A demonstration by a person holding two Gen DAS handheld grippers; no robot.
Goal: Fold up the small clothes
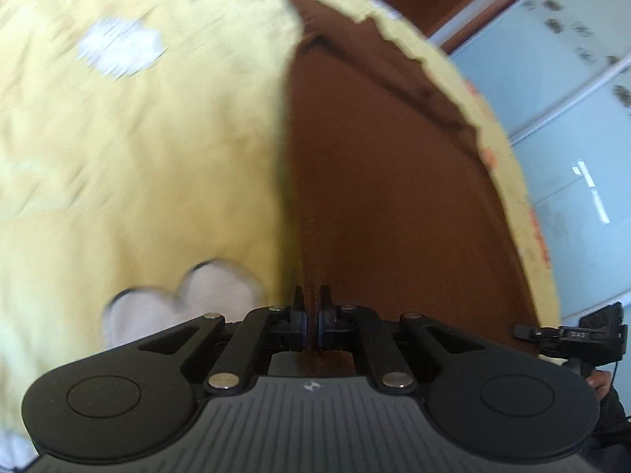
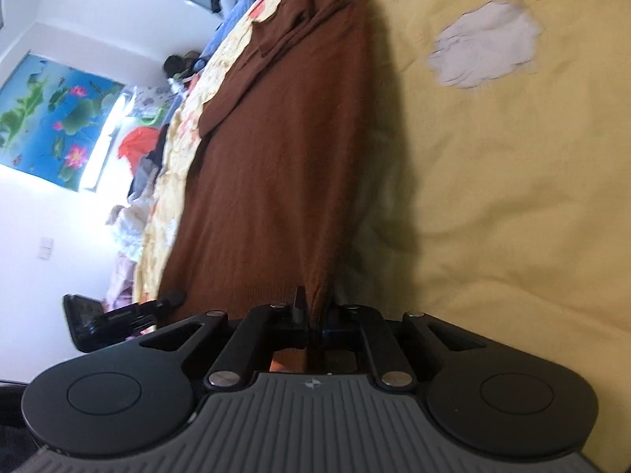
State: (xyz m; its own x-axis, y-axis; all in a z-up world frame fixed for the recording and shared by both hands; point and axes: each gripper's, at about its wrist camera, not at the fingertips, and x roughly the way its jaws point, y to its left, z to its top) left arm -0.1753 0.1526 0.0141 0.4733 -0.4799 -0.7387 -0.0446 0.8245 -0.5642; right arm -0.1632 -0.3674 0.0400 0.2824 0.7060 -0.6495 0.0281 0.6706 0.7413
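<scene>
A brown knit garment (image 1: pixel 378 181) lies spread on a yellow bedspread (image 1: pixel 138 138). My left gripper (image 1: pixel 312 295) is shut on the garment's near edge, the cloth pinched between its two black fingers. In the right wrist view the same brown garment (image 2: pixel 284 149) stretches away from me over the yellow bedspread (image 2: pixel 512 197), with a sleeve folded across its far end. My right gripper (image 2: pixel 315 299) is shut on the garment's near edge. The other gripper shows at the side of each view, on the right in the left wrist view (image 1: pixel 583 331) and on the left in the right wrist view (image 2: pixel 114 315).
The bedspread has white cloud patches (image 2: pixel 485 55) and a scalloped patterned border (image 1: pixel 508 181). Beyond the bed's edge is a pale glossy floor (image 1: pixel 572 118). A pile of clothes (image 2: pixel 138 157) and a lotus picture (image 2: pixel 51 118) on a white wall lie past the bed's far side.
</scene>
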